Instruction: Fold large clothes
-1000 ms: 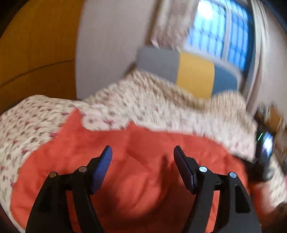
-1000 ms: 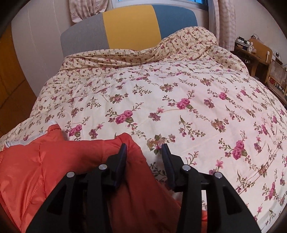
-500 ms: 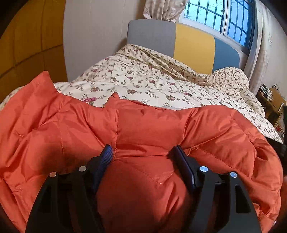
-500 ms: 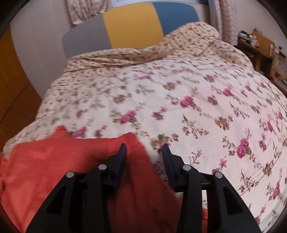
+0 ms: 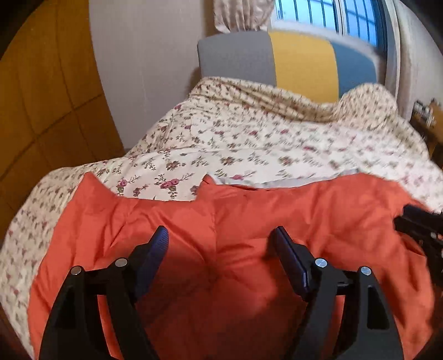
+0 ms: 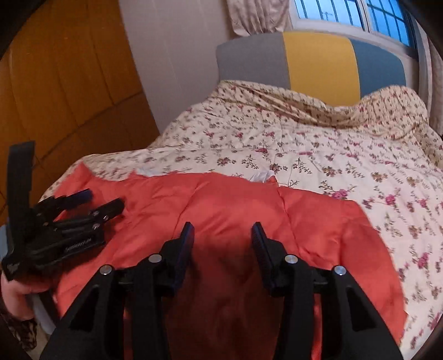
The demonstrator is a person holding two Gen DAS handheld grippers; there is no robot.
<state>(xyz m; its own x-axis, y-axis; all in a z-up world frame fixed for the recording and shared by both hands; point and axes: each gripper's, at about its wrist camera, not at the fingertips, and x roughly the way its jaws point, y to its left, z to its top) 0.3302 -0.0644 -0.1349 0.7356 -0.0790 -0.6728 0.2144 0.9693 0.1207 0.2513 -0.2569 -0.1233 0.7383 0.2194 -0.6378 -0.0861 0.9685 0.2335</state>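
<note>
An orange quilted jacket (image 5: 221,216) lies spread on the near part of the bed; it also shows in the right wrist view (image 6: 235,205). My left gripper (image 5: 221,241) is open above the jacket, with nothing between its fingers. It also appears at the left of the right wrist view (image 6: 102,202). My right gripper (image 6: 221,235) is open above the jacket's right half and holds nothing. Its tip shows at the right edge of the left wrist view (image 5: 415,221).
The bed has a floral cream quilt (image 6: 318,144) and a grey, yellow and blue headboard (image 6: 318,61). A wooden wardrobe (image 6: 61,83) stands left. A window with a curtain (image 6: 260,16) is behind. A wooden side table (image 5: 432,116) is at the right.
The jacket was bunched up close to my left gripper; now it lies lower and flatter on the bed. Both grippers have pulled back and stand above it, side by side.
</note>
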